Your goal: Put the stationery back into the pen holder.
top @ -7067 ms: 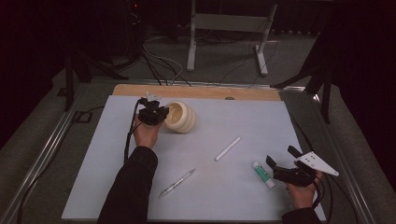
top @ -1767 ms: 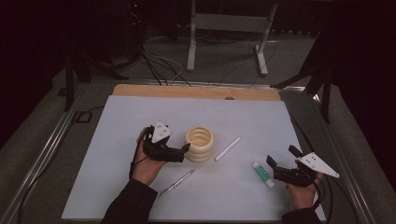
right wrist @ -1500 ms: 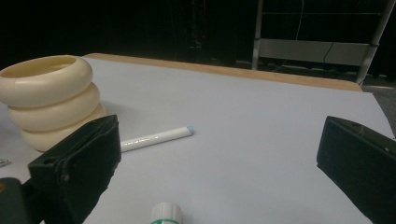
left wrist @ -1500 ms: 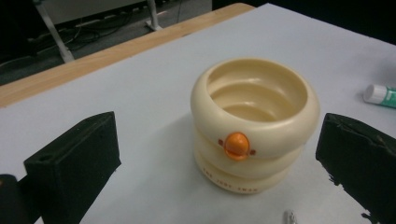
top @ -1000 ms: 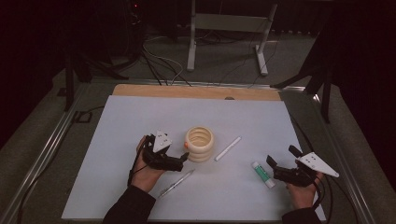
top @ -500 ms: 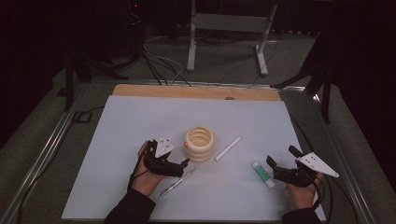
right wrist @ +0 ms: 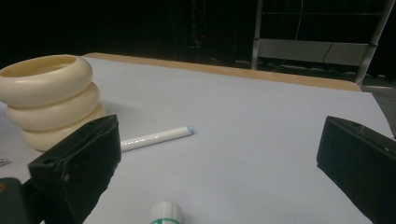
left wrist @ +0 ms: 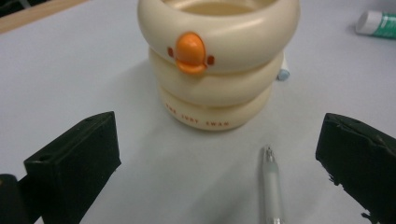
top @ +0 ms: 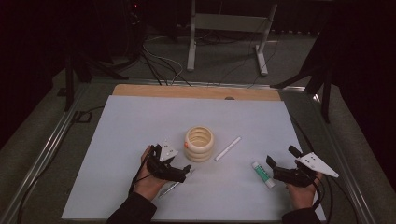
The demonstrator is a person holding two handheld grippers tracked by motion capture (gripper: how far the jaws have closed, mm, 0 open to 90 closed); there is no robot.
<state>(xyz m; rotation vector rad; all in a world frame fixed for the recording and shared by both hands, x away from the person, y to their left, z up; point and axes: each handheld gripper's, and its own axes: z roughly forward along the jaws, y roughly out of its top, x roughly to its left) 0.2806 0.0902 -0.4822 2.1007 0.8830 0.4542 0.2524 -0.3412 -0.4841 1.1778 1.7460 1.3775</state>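
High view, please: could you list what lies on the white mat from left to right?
Left tool over a clear grey pen → cream ringed duck-bill holder → white marker → green-and-white tube → right tool.

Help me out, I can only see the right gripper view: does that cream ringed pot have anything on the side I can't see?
Observer: Yes. In the left gripper view the cream ringed pot has an orange duck bill on its top ring.
Operator: Is the other claw anywhere near it?
Observer: The left claw sits close to the pot without touching it, and its jaws are wide apart.
Operator: Is anything lying in front of that claw?
Observer: A clear pen lies on the white table top between the jaws, with its tip toward the pot.
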